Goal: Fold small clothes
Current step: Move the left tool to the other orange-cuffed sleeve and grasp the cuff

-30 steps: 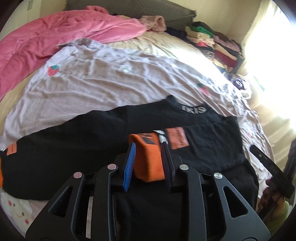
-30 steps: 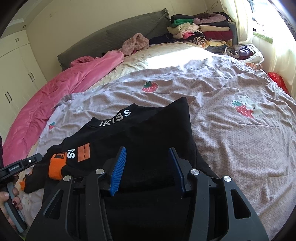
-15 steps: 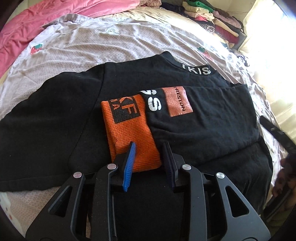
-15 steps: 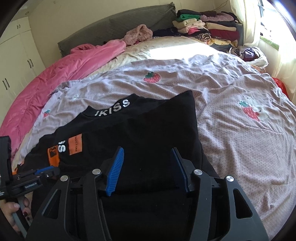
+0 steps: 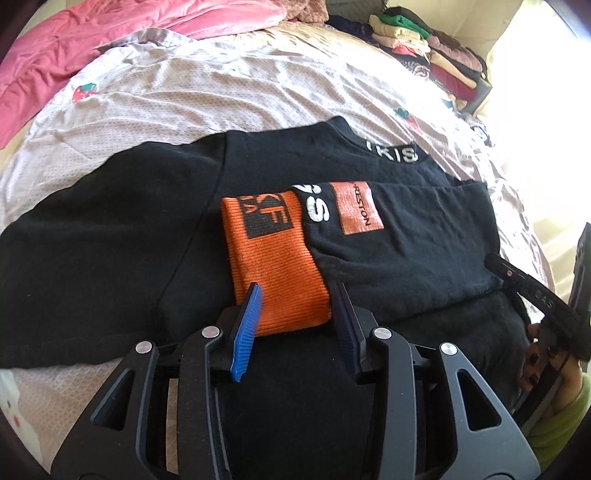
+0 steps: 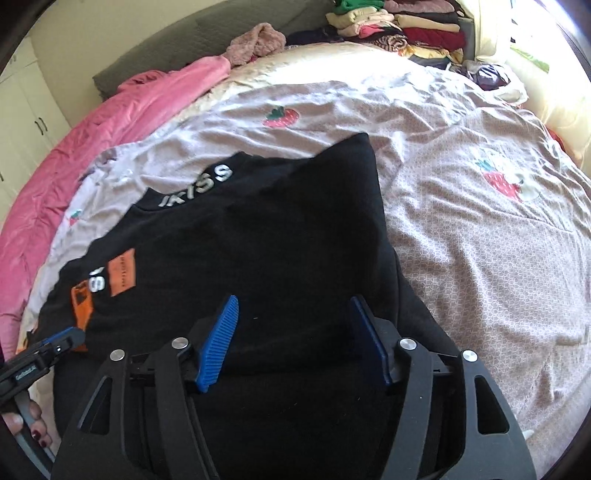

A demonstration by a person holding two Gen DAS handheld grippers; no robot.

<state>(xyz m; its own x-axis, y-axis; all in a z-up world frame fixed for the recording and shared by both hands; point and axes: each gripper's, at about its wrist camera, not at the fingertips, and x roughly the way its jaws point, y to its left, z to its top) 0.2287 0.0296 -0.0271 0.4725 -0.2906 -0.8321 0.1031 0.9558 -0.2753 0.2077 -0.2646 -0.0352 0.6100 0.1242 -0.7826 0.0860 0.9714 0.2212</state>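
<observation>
Folding is partway done on the black sweatshirt (image 5: 110, 258), which lies flat on the strawberry-print cover (image 5: 184, 92) of the bed, toward its near edge. Far left, the garment's other sleeve side is spread out flat and unfolded, running to the left edge of the bed. Next, my left gripper (image 5: 295, 295): jaws have just been opening, and the orange cuff (image 5: 277, 266) sits between the blue pads with gaps both sides, so I read it as released, not pinched. That sleeve (image 5: 399, 258) is laid across the chest, cuff end nearest me, collar lettering (image 5: 393, 155) toward the far side. Further right, my right gripper (image 6: 291, 321): jaws have also just been opening and stand wide over the folded-in black panel (image 6: 295, 221); fabric is under them, though black on black makes contact hard to judge, probably none. Its right fold edge runs straight along the cover. Done: one side and sleeve in. Left, I judge: fold the left side and sleeve in, then bring the hem up to the collar, then add it to the stacked clothes (image 6: 399, 26) at the far right corner.
</observation>
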